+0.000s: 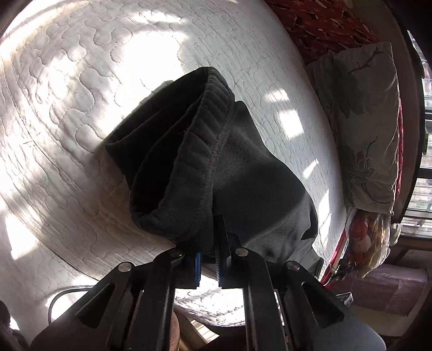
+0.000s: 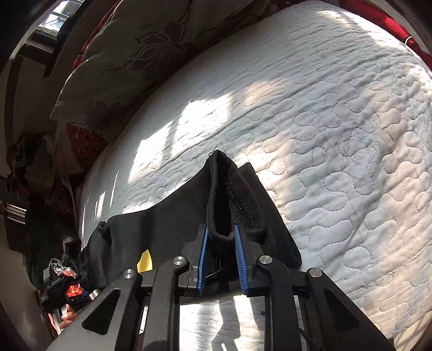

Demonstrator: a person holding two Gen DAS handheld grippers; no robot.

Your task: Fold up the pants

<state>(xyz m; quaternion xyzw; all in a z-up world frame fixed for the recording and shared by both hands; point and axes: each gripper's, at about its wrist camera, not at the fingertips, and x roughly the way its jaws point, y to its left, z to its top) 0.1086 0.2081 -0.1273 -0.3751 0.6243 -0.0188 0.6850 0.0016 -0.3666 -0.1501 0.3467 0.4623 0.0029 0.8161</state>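
Black pants lie on the white quilted mattress. In the left wrist view their ribbed elastic waistband gapes open toward the camera. My left gripper is shut on the near edge of that waistband, and the cloth hides its fingertips. In the right wrist view the pants run off to the left, with a yellow tag on them. My right gripper is shut on a bunched hem that stands up between its blue pads.
A beige flowered pillow lies along the mattress edge on red patterned bedding. Bags and clutter sit on the floor beside the bed. Sunlit mattress stretches beyond the pants.
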